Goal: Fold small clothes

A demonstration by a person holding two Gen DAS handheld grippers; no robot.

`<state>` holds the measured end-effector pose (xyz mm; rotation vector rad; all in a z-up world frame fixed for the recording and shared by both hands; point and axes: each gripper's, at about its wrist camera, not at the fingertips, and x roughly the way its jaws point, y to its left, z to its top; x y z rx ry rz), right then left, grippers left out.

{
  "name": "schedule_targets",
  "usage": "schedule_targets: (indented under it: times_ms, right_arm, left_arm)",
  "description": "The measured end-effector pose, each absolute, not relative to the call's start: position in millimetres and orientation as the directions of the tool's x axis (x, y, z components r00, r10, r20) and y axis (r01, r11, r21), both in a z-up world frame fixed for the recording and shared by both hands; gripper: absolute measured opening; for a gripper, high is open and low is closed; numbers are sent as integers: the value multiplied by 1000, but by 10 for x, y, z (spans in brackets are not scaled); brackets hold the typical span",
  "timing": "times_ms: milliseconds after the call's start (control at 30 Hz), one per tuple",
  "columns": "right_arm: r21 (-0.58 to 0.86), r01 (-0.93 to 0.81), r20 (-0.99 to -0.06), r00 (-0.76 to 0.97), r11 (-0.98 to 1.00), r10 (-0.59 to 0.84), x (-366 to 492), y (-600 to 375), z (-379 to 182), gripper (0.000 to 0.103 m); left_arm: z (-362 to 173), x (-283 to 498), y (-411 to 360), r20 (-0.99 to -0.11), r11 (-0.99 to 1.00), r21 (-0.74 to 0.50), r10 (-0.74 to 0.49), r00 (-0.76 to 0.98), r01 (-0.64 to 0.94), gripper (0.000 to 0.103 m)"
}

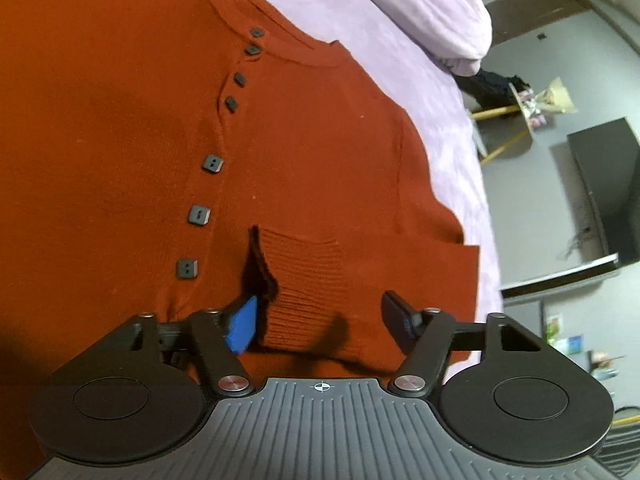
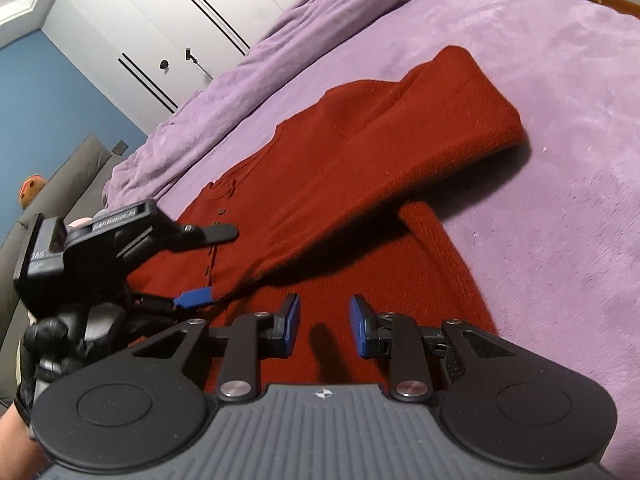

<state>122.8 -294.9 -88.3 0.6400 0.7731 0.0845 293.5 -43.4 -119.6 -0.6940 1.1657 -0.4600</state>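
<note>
A rust-red knit cardigan [image 1: 120,140] with square dark buttons [image 1: 212,163] lies flat on the purple bedspread [image 1: 440,92]. One sleeve is folded across the body, and its ribbed cuff [image 1: 308,292] lies between the fingers of my left gripper [image 1: 320,320], which is open around it. In the right wrist view the cardigan [image 2: 360,184] shows the folded sleeve [image 2: 440,120] across it, and the left gripper [image 2: 212,264] is at its left. My right gripper [image 2: 324,324] is open and empty just above the cardigan's lower body.
A bunched purple duvet [image 2: 256,68] lies along the far side of the bed. White wardrobe doors [image 2: 160,20] and a grey sofa [image 2: 60,184] stand beyond it. The bed's edge, a dark cabinet [image 1: 604,184] and a stand [image 1: 516,120] are at the right in the left wrist view.
</note>
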Motion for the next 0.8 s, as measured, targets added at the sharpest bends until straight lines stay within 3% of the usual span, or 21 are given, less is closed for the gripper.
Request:
schedule_targets:
  times_ms: [33,67,100,200,400,500,633,700,800]
  right_arm:
    - [570,156,-623,723,807,300,1235,-2947,-881,26]
    - [572,157,-623,722,805,301,1244,-2947,-876,26]
    - [574,159,-623,721,803,303,1253,-2948,-871,26]
    - [578,164,-625,719,799,304,1291,-2953,-851,26]
    - [581,175,-608,742,795,281,1453,-3029,-731,26]
    - [581,179,-600,753,794,270,1606,-3056,-685,27]
    - [603,211,-610,743,769,274,1843,-3072,-776,30]
    - [625,248,-619,734,740,278,1939,-3102,-861,30]
    - [651,274,-612,741,708,276,2029,-3135,-929,30]
  left_arm:
    - [-1208,2966,-444,-676,712,-702,-656,336,-21,44]
    - [-1222,3009,-467,-686,721,-693,-652,322,-16,20]
    - [-1233,3039,-485,-691,723,-691,-654,309,-14,8]
    - [-1179,3108,-524,-699,738,-675,-639,320,0,9]
    - [-581,3222,-301,-680,797,-593,-574,456,119,9]
    - [-385,3285,-57,-720,897,-416,-425,549,149,9]
    - [-590,3379,301,-791,983,-170,-178,585,69,9]
    - [-779,3385,461,-816,986,-167,-153,557,25,10]
    - [-911,3370,641,-798,958,-286,-230,557,-15,17]
